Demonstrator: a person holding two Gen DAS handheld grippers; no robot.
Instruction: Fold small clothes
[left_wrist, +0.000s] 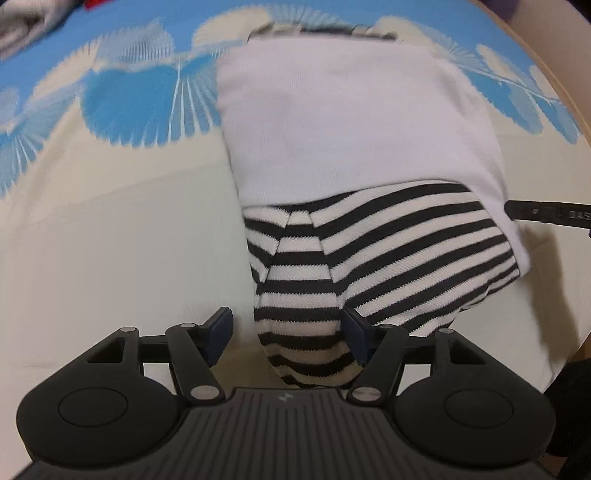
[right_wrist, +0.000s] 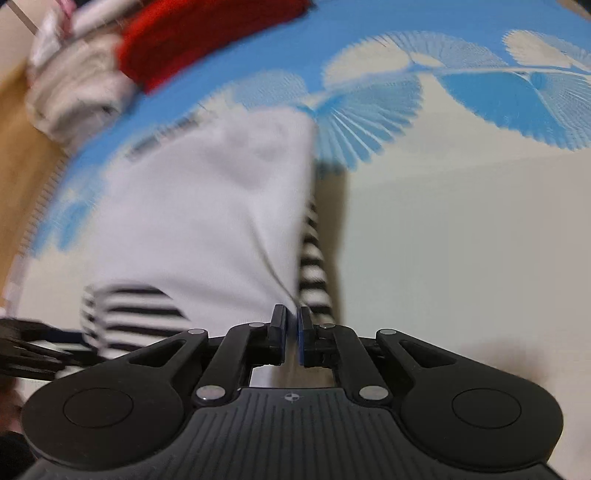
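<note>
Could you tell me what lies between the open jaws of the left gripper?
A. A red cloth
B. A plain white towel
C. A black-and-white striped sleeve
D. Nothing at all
C: in the left wrist view, the striped sleeve of the white garment runs down between the spread jaws of the left gripper.

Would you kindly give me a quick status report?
Left hand-held gripper open astride striped sleeve. Right hand-held gripper shut on white garment. Nothing obstructing.

Both wrist views close, steeply downward, sharing white-and-striped garment (left_wrist: 354, 147) on bedspread (left_wrist: 110, 221)
</note>
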